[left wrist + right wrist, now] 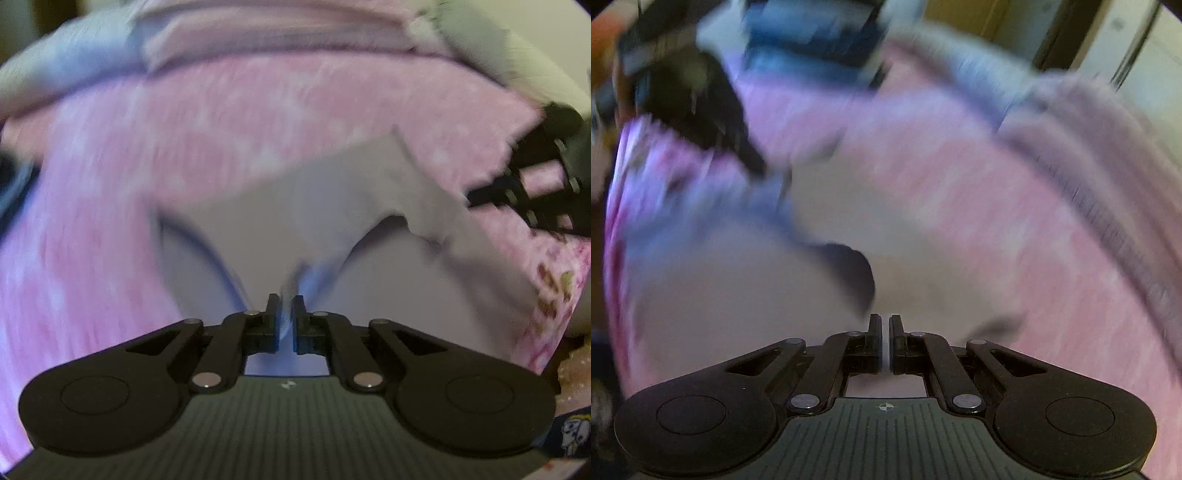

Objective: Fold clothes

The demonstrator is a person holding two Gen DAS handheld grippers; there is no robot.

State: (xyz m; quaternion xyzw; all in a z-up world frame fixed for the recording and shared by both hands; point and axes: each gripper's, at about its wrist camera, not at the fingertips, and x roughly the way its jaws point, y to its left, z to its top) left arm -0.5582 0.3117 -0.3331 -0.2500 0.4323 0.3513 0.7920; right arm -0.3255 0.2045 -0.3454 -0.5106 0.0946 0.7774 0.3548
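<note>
Both views are heavily smeared, so read these notes with that in mind.

Your left tool (284,314) is clamped on a bunched fold of the pale lavender garment (332,206); the cloth rises from between the two fingers and fans away ahead of the tool, draping down onto the pink bedspread (166,147). In the same view your right tool (524,184) shows at the right edge, dark and ribbed, at the far corner of the same garment (whether it touches the cloth there is lost in the blur).

From the right wrist camera, your right tool (885,343) has its fingers drawn together with only a sliver of light between them. The garment (738,295) lies directly ahead and under the tips, with a dark fold of it just beyond the left finger; a thin edge of cloth seems pinched, but you cannot confirm it. The left tool (701,110) appears upper left, over the bedspread (997,221).

Folded pink bedding (277,33) lies along the far side.
</note>
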